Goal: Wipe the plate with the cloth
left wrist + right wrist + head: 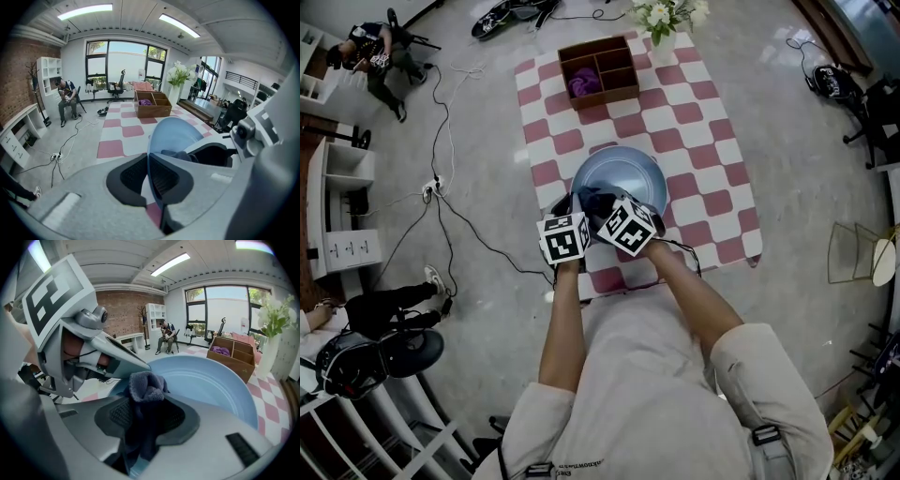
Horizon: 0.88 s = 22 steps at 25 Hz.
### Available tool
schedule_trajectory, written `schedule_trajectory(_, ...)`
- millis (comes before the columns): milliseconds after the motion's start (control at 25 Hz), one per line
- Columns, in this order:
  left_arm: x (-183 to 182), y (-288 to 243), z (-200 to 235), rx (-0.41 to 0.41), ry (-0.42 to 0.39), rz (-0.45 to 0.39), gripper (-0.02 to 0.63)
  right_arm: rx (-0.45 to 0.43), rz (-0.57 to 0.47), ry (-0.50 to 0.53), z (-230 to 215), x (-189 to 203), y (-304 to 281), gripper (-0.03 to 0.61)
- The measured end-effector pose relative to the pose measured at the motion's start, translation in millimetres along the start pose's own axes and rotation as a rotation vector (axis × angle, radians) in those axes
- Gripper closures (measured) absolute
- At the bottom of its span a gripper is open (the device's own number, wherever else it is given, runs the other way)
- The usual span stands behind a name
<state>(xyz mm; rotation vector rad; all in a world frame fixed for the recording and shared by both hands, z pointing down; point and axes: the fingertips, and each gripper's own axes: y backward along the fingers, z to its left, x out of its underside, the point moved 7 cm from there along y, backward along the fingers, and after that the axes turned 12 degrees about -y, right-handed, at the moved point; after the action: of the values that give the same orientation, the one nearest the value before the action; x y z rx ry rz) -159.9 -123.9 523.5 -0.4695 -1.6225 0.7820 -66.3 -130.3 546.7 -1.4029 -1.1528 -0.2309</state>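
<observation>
The pale blue plate [619, 172] is tilted up over the near part of the checked cloth. My left gripper [572, 208] is shut on its near rim; in the left gripper view the plate [173, 133] stands edge-on between the jaws of the left gripper [151, 176]. My right gripper [602, 206] sits beside it, shut on a dark blue cloth [592, 201]. In the right gripper view the cloth [145, 394] bunches out of the right gripper [146, 417] against the inside of the plate [211, 385].
A wooden divided box [598, 70] holding a purple cloth [584, 82] stands at the far side of the red-and-white checked mat [694, 141]. A vase of white flowers [663, 19] is beside it. Cables [441, 178] trail over the floor at left, where a person [380, 56] sits.
</observation>
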Motion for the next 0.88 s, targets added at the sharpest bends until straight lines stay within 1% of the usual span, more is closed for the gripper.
schedule_trajectory(120,-1,2,-1,-0.01,-0.01,-0.004,0.594,0.015,-0.02,-0.003,-4,-4,2,0.436)
schedule_trajectory(280,2,3,-2,-0.012,-0.005,-0.002,0.594,0.047,-0.048,-0.035,-17,-9,2,0.436)
schedule_trajectory(440,3,5,-1,-0.015,0.001,0.0,0.594,0.072,-0.065,-0.045,-26,-14,3,0.436)
schedule_trajectory(880,6,2,1,-0.01,0.012,0.013,0.592,0.144,-0.089,-0.083,-51,-12,5,0.436)
